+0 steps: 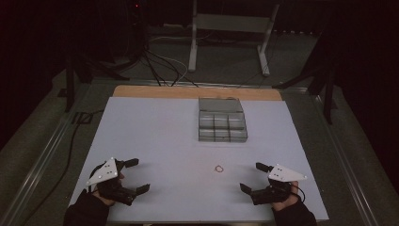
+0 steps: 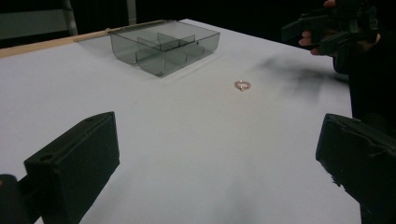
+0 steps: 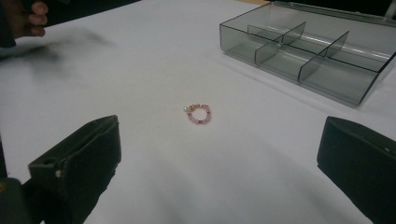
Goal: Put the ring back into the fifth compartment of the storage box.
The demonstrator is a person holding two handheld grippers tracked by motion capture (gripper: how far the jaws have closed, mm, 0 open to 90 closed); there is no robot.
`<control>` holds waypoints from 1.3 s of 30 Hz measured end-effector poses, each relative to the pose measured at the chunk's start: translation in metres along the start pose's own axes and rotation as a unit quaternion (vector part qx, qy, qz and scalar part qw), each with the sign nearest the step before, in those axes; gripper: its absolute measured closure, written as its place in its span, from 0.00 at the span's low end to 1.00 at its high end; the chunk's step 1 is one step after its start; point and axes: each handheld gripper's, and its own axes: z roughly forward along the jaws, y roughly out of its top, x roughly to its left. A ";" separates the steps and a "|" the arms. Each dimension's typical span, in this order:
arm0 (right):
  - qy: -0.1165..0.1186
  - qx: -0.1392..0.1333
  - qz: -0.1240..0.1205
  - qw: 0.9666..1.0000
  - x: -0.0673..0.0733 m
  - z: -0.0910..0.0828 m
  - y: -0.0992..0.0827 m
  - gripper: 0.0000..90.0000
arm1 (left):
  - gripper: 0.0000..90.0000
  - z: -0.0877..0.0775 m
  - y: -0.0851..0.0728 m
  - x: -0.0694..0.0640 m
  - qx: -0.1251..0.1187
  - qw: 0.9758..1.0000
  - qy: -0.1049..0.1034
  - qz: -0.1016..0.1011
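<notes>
We see a white table (image 1: pixel 155 141) from above, with a person's hands at its near edge, each holding a gripper. The left gripper (image 1: pixel 136 175) sits at about 8 o'clock on the table, its jaws spread wide and gripping nothing; in the left gripper view its two black jaws stand far apart over bare white surface. The right gripper (image 1: pixel 254 176) sits at about 4 o'clock, its jaws likewise wide and gripping nothing.

Between the two grippers, nearer the right one, lies a small bead ring (image 1: pixel 219 168), flat on the table at roughly 5 o'clock from the table's middle. In the right gripper view the ring (image 3: pixel 199 114) shows pink beads and lies ahead of the jaws, apart from both. In the left gripper view the ring (image 2: pixel 242 85) lies farther off, at 1 o'clock from the jaws.

A grey see-through box (image 1: pixel 222 119) with divided compartments stands toward the far side, at about 12 o'clock from the ring and well apart from it. Its compartments look bare in the right gripper view (image 3: pixel 322 51).
</notes>
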 end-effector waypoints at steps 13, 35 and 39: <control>0.005 0.002 0.002 1.000 0.001 -0.001 0.001 0.00 | 0.01 0.003 0.000 0.000 0.005 1.000 -0.010 -0.002; 0.013 0.003 0.006 1.000 0.006 -0.003 0.006 0.00 | 0.01 0.001 0.000 0.001 -0.006 1.000 -0.007 -0.001; 0.019 -0.003 0.012 1.000 0.005 -0.004 0.009 0.00 | 0.01 0.001 0.000 0.001 -0.007 1.000 -0.007 -0.003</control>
